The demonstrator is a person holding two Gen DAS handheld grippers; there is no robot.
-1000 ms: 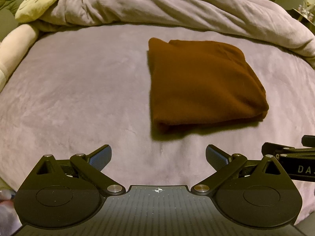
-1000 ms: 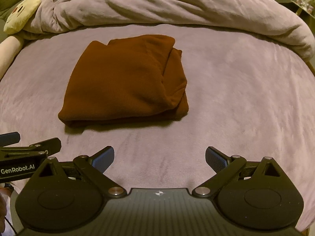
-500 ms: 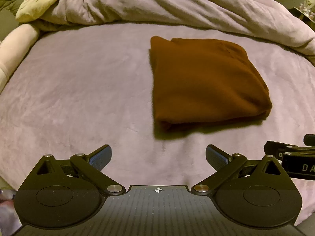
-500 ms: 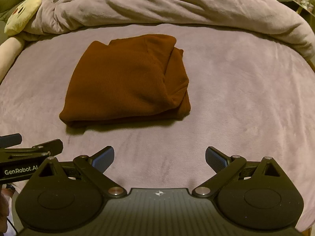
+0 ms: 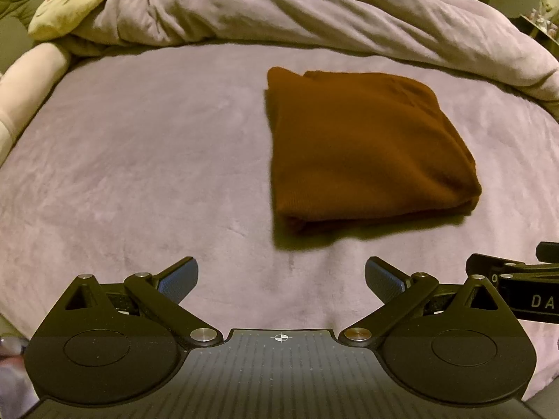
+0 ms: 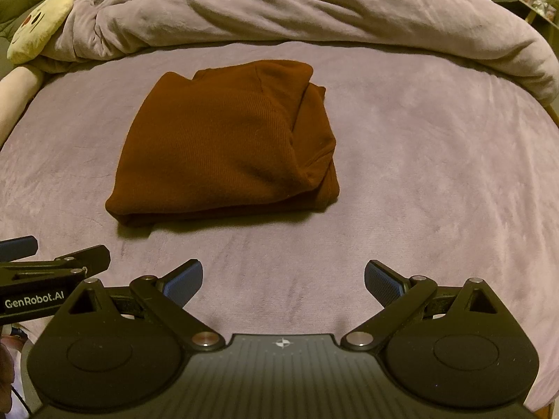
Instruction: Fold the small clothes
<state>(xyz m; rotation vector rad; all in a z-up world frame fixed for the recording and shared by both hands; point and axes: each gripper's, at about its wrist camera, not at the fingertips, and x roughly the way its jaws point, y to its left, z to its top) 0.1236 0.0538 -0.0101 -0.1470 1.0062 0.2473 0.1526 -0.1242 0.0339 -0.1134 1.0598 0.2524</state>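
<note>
Brown garment (image 5: pixel 367 146) folded, flat mid-bed (image 5: pixel 139 160), clear of the duvet (image 5: pixel 314 10).
Left tongs (image 5: pixel 281 276) and right tongs (image 6: pixel 283 279) both spread wide, empty, short of it: fold looks done, so nothing to grip.

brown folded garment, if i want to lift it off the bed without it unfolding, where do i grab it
Probably pinch the thick folded edge nearest the grippers on the brown garment, coming in low from the near side. There the layers meet in one rounded fold; the right side shows loose, separate flaps. Both grippers, left and right, are open.
</note>
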